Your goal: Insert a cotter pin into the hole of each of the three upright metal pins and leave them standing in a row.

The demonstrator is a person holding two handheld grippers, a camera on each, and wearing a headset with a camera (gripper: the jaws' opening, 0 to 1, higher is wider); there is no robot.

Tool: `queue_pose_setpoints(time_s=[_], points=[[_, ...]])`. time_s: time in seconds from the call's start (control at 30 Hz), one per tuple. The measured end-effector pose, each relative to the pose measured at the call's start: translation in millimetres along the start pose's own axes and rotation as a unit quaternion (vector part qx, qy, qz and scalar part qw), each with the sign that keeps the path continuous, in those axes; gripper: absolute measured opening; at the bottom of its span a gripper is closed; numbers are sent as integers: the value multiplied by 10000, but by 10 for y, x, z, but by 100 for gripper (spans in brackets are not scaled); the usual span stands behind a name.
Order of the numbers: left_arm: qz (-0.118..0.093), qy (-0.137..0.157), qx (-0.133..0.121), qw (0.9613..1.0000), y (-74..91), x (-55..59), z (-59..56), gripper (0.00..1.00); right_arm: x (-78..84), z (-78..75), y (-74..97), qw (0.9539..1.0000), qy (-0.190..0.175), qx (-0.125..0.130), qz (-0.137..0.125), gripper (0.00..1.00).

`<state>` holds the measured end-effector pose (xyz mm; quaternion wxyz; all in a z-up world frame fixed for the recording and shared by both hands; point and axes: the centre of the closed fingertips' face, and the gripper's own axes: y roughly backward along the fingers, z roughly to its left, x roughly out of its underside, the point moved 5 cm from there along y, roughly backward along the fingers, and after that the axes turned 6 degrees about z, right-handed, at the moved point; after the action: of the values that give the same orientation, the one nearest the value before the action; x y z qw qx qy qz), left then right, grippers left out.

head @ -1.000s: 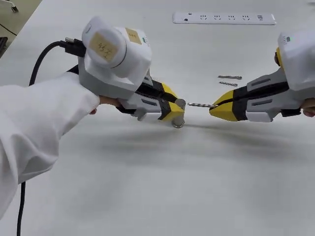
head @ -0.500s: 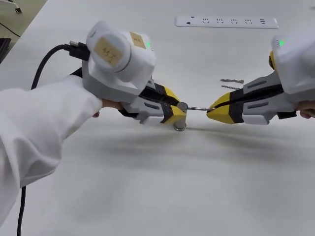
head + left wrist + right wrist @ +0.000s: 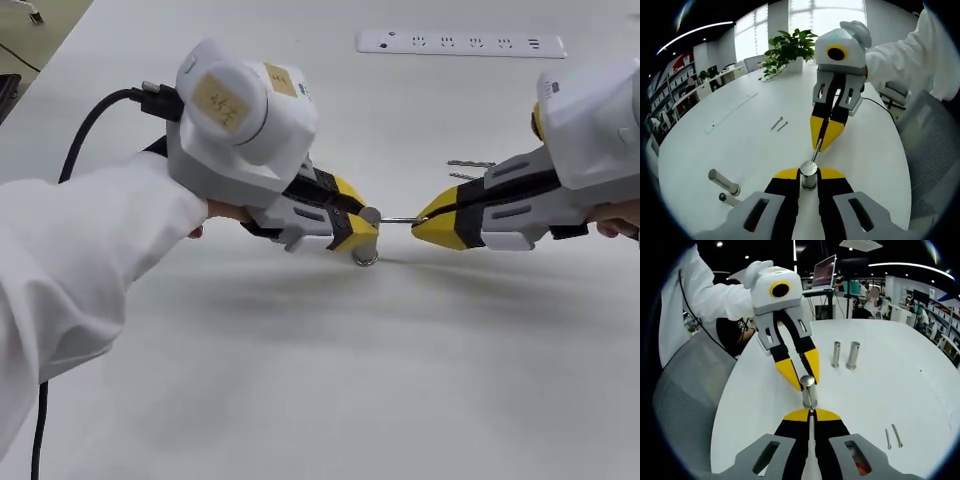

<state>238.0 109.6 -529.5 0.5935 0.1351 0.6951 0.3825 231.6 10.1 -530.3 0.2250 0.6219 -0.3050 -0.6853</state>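
The left gripper (image 3: 358, 232) pinches an upright metal pin (image 3: 809, 175) on the white table (image 3: 300, 380); the right gripper (image 3: 420, 221) clamps a cotter pin (image 3: 398, 220) level, its tip at the pin's head; whether it has entered the hole cannot be told; two more metal pins (image 3: 853, 355) stand side by side nearby; spare cotter pins (image 3: 470, 163) lie well apart.

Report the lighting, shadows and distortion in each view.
Head view: soft even light, sharp, a faint shadow on the table beneath the left tool and right tool. Left gripper view: fisheye curves the table edge, windows blown out white. Right gripper view: same curving, ceiling lights flare, the cotter pin blurs near the lens, metal pin sharp.
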Motion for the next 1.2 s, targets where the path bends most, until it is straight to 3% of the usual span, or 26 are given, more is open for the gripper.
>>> queue_pose_setpoints(time_s=[0.27, 0.53, 0.67, 0.77, 0.8, 0.87, 1.2], points=[[-1, 9, -21, 10000, -4, -5, -19, 10, -5, 3, -93, 9999, -115, -57, -18, 0], [25, -1, -47, 10000, 6, 2, -36, 10, -56, 35, -192, 10000, 17, -34, 40, 0], [36, 185, -59, 9998, 19, 12, -43, 10, -74, 35, -200, 10000, 77, 37, 19, 0], [29, 159, -90, 9998, 26, 19, -51, 10, -33, 23, -189, 9998, -18, 93, 178, 2], [23, 205, -93, 9997, 30, 24, -54, 10, -23, -10, -186, 9997, -4, 203, 163, 5], [13, 222, -113, 9997, 38, 32, -59, 10, 7, -17, -159, 9997, -52, 177, 173, 7], [-18, 291, -182, 9994, 48, 47, -75, 10, -95, 18, -21, 9997, -76, 250, 12, 1]])
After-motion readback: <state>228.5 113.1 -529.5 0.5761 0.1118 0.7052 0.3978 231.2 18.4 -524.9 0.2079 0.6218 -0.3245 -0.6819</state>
